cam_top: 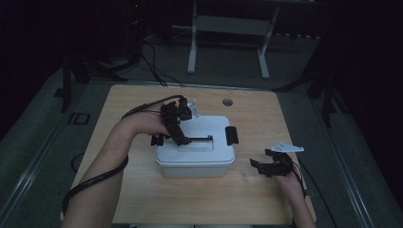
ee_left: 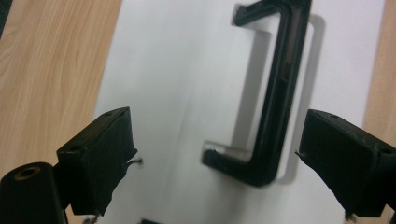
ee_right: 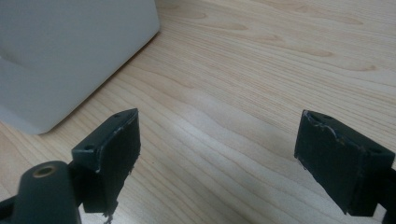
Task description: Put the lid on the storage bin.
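A: Quick pass. Wooden table (cam_top: 142, 190), white lidded box (cam_top: 196, 161) about mid-table, a little to the left. Black carry handle (cam_top: 199, 138) lies flat in its recess on the lid; black side latch (cam_top: 231, 135) on the right end of the lid.

B: Step in hand?

A: Looks like the handle job (my read, not a seen fact). The left gripper (cam_top: 183, 135) hangs over the lid, tipped down at the handle's left end. To do it well I'd centre the jaws across the bar, come straight down, and close only once both pads sit either side of it, else it'll slip off the corner.

B: Left jaws?

A: Spread wide, nothing gripped. In the left gripper view the handle (ee_left: 275, 93) sits between the jaws but nearer the right one, clear of both pads.

B: Right?

A: Right gripper (cam_top: 266, 166) sits near the right edge of the table, just beside the box. Jaws wide apart, nothing held, bare wood (ee_right: 261, 70) between them.
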### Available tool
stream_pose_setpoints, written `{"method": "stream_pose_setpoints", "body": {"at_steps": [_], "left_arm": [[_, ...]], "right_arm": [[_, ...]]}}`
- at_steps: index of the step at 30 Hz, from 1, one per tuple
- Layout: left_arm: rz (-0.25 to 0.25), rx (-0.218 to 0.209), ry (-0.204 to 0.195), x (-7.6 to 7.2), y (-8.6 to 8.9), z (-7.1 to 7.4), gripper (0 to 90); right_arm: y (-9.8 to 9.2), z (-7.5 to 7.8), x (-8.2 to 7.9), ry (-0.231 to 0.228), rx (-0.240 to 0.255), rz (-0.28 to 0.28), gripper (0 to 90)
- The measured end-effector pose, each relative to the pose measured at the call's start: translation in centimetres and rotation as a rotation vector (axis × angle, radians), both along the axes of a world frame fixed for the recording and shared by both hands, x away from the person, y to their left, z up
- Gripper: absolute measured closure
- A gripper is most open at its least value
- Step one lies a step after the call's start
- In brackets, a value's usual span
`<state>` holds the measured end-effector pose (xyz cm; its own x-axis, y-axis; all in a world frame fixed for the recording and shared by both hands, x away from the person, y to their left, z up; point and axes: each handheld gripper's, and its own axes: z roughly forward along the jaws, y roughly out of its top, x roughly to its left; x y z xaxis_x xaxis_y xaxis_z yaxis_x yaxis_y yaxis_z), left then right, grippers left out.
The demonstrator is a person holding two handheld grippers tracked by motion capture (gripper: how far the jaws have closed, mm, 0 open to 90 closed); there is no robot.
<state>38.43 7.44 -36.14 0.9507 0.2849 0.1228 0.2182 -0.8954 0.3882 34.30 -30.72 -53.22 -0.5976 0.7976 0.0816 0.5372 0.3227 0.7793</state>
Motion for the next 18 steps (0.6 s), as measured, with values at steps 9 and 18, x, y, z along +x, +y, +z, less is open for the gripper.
{"method": "stream_pose_setpoints", "body": {"at_steps": [9,18], "left_arm": [[0.053,-0.040,0.029,-1.6,4.0,-0.9,9.0],[0.069,-0.099,-0.028,-3.9,7.4,-1.2,9.0]], "right_arm": [[0.0,0.0,-0.1,-0.003,-0.001,-0.005,14.0],[0.1,0.0,0.0,-0.002,-0.007,-0.005,14.0]]}}
